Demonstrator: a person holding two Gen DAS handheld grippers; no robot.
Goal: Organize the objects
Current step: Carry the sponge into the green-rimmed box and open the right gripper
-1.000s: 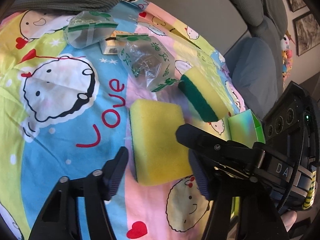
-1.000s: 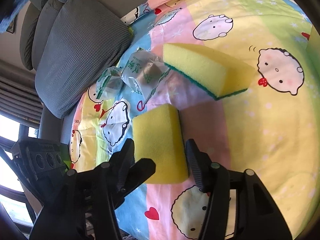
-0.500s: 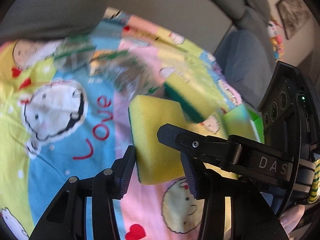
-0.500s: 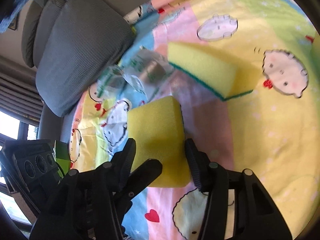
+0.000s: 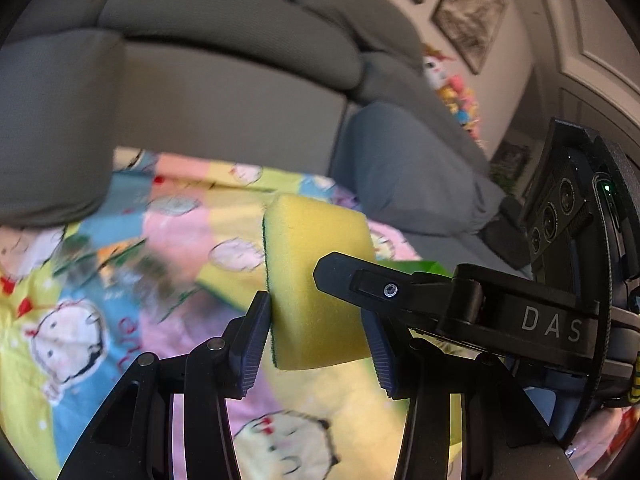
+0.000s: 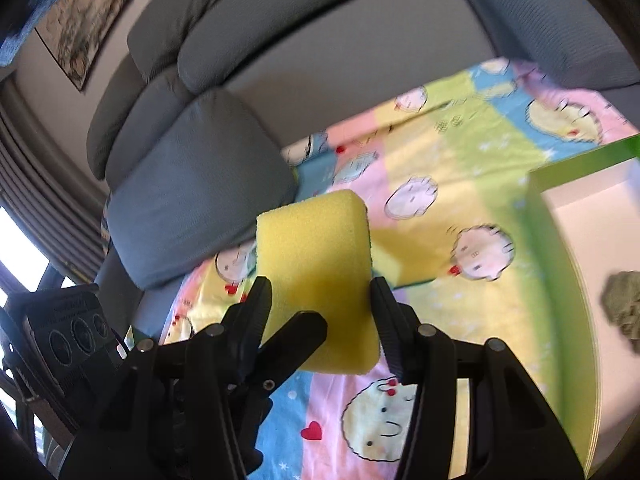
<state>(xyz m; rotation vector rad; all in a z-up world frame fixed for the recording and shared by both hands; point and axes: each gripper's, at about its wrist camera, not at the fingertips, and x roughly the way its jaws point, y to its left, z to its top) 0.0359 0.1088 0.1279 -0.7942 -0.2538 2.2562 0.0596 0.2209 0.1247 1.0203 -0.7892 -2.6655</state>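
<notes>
A grey sofa (image 5: 224, 92) with plump, finely woven cushions fills the background, its seat draped in a soft cotton sheet (image 6: 460, 168) printed with round cartoon faces and small red hearts on blocks of pink, yellow, blue and green. At the right edge of the right wrist view stands one open box (image 6: 560, 240), its thin walls green outside and pale inside, with a crumpled olive-grey lump (image 6: 626, 304) lying in it, too blurred to identify. Held in mid-air above the sheet and in front of the sofa cushions is one sponge (image 5: 316, 280), a thick rounded-corner block of porous yellow foam backed by a thin dark-green scouring layer that shows along its left edge in the left wrist view. Two grippers clamp it at once: the left gripper (image 5: 320, 336) presses its ribbed black pads against the sponge's two long sides, and the right gripper (image 6: 320, 316) pinches the same block from the other direction, its pads sunk slightly into the foam. Each gripper's jaws stand at a middling width, set by the sponge between them. A second yellow sponge (image 6: 400, 256) lies on the sheet just behind the lifted one, only partly visible. Two framed pictures (image 5: 468, 12) hang on the pale wall in the left wrist view, and a heap of bright toys (image 5: 456, 92) sits at the sofa's far end.
</notes>
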